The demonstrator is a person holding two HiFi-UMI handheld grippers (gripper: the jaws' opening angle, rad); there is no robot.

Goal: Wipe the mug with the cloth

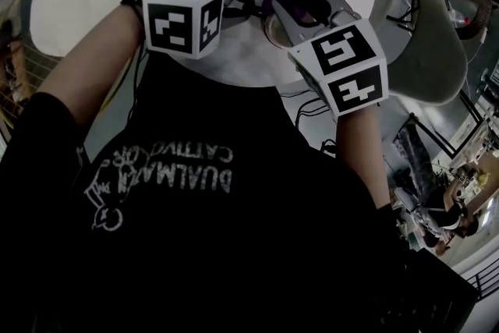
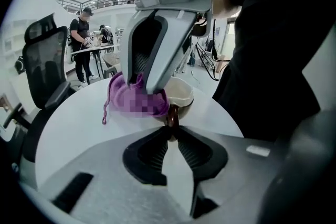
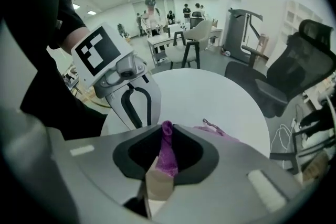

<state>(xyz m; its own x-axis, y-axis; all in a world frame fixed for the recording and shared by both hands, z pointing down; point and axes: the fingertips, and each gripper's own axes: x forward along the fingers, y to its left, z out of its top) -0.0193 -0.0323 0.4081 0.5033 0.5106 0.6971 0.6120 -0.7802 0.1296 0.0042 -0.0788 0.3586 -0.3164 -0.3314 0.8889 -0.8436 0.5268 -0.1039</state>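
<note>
The left gripper [image 2: 172, 132] was pressed together on the brown handle [image 2: 171, 116] of the cream mug [image 2: 182, 93]. The mug was toward the near edge of the round white table [image 2: 73, 118], just in front of the person. The right gripper [image 3: 168, 135] pinched a fold of the purple cloth [image 3: 168, 157], bunched against the mug's rim and side, with a loose end trailing on the table.
</note>
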